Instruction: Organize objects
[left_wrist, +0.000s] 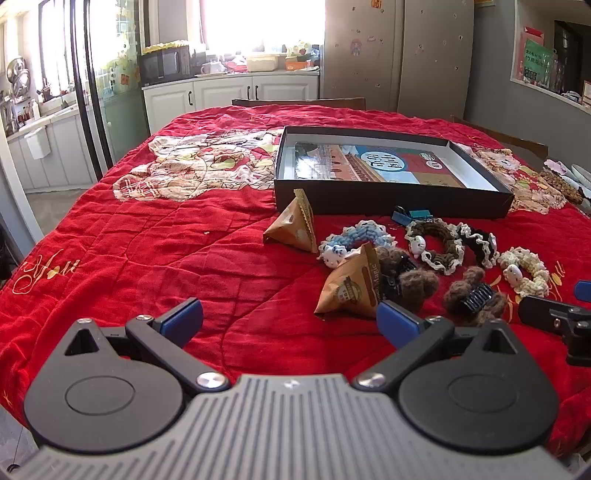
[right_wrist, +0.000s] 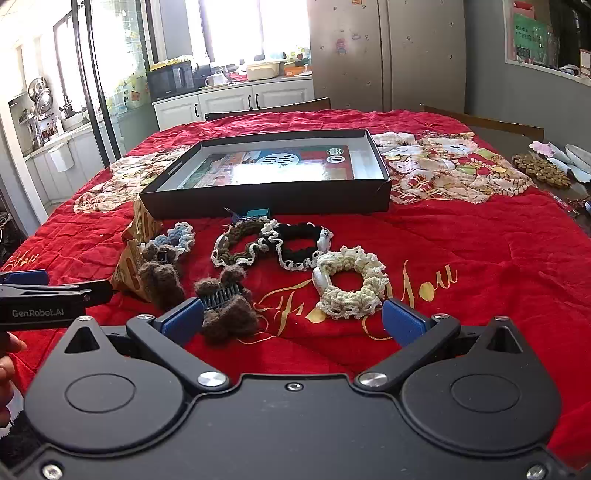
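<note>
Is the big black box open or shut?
Open. The black box has no lid on it, and you can see the colourful picture sheet lying flat inside.

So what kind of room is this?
Probably a home kitchen with a dining table: a microwave sits on white cabinets, a tall fridge stands nearby, and a red cloth covers the table.

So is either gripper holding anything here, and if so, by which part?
Nothing is held. The left gripper and right gripper both hover open above the red cloth, with nothing between their pads.
</note>
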